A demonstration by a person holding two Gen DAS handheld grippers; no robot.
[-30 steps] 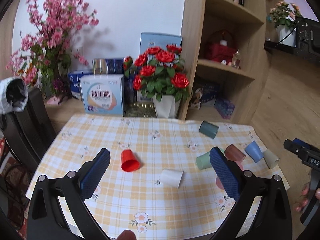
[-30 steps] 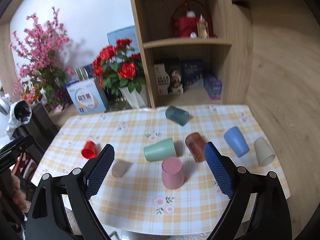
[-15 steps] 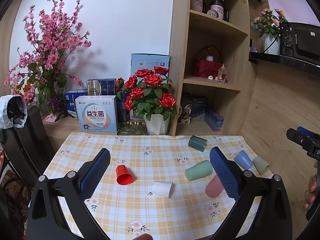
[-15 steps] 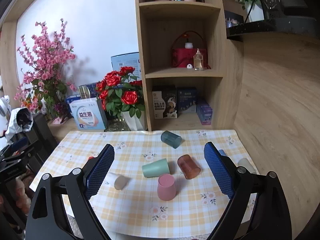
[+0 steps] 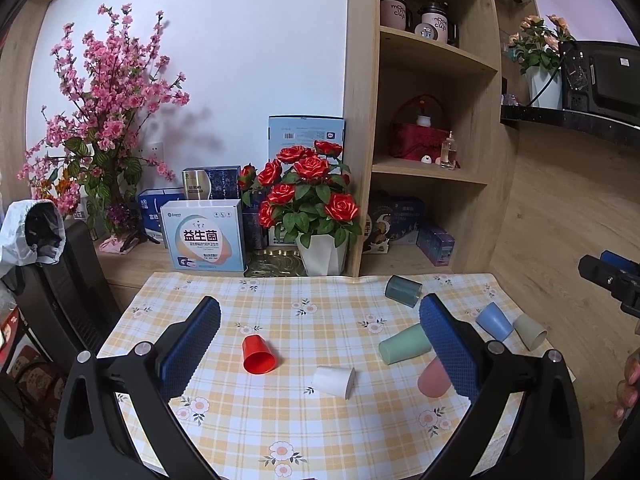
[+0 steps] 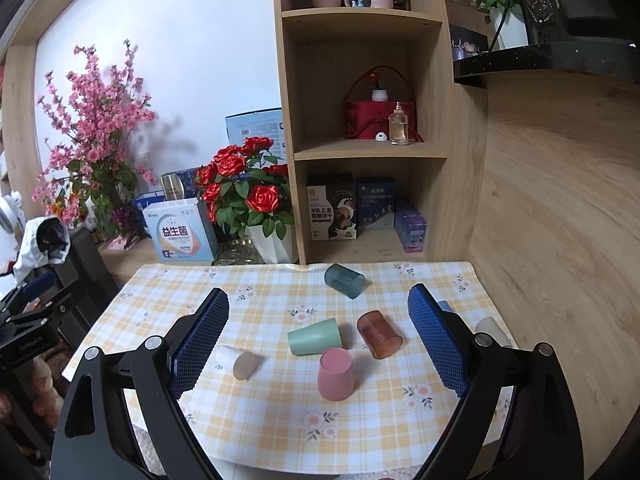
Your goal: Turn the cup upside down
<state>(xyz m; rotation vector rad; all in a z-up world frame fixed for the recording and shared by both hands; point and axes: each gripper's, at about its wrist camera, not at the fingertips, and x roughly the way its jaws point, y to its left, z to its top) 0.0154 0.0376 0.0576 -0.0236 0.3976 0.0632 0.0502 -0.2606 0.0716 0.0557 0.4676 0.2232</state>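
Note:
Several cups lie on their sides on the checked tablecloth (image 5: 248, 420): a red cup (image 5: 258, 354), a white cup (image 5: 334, 381), a mint green cup (image 6: 314, 336), a brown translucent cup (image 6: 379, 334), a dark teal cup (image 6: 345, 280), a blue cup (image 5: 494, 321) and a beige cup (image 5: 530, 331). A pink cup (image 6: 335, 374) stands upside down. My left gripper (image 5: 320, 344) is open and empty, held back above the table's near edge. My right gripper (image 6: 318, 340) is open and empty, likewise back from the cups.
A white pot of red roses (image 5: 312, 208), boxes (image 5: 206, 236) and a pink blossom branch (image 5: 100, 120) stand behind the table. A wooden shelf unit (image 6: 368, 152) rises at the back right. A black chair (image 5: 68, 280) stands at the left.
Both grippers have pulled back and up from the table, so the cups look smaller and more of the shelf shows. No cup has moved.

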